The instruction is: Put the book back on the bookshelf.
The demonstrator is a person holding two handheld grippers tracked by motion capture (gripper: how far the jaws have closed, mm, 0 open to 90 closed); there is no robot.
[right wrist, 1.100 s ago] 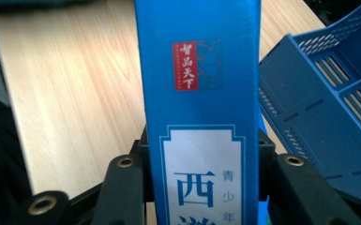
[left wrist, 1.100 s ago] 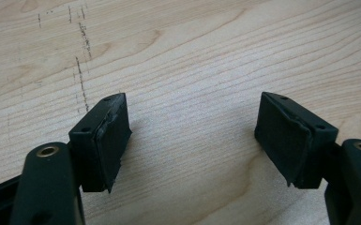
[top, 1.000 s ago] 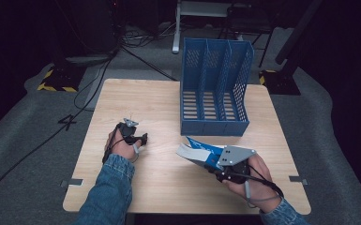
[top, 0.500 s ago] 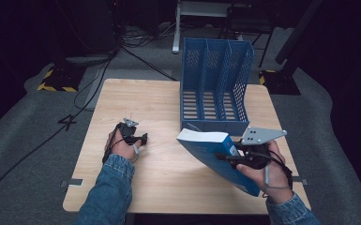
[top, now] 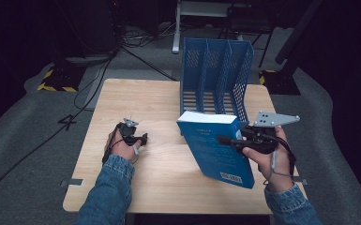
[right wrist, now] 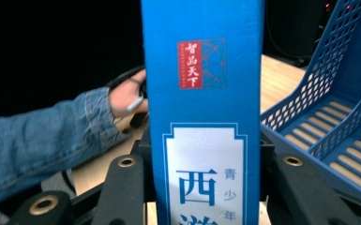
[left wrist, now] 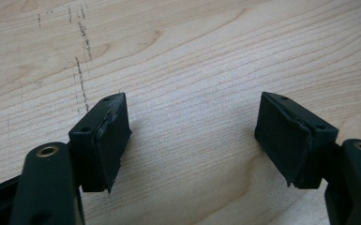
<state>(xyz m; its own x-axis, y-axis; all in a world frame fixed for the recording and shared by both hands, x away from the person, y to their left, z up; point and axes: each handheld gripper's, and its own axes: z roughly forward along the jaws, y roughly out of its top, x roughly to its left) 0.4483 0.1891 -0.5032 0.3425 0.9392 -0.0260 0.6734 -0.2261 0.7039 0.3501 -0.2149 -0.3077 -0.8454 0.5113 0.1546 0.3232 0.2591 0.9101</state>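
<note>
Blue book [top: 218, 147] gripped by right gripper [top: 236, 142] needs tilting upright, spine level, before entering the file rack [top: 215, 75]; left gripper [left wrist: 192, 136] rests open on desk [top: 159, 108].

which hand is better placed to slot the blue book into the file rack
Right, most likely. The right claw is shut on the blue book, held off the table just in front of the file rack. The left claw is open, low over the table.

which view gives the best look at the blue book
The high view: it shows the whole blue book tilted above the table, clamped by the right gripper, just in front of the blue file rack. The right gripper view shows its spine up close, with the printed label, between the jaws. The left gripper view looks at bare tabletop.
</note>
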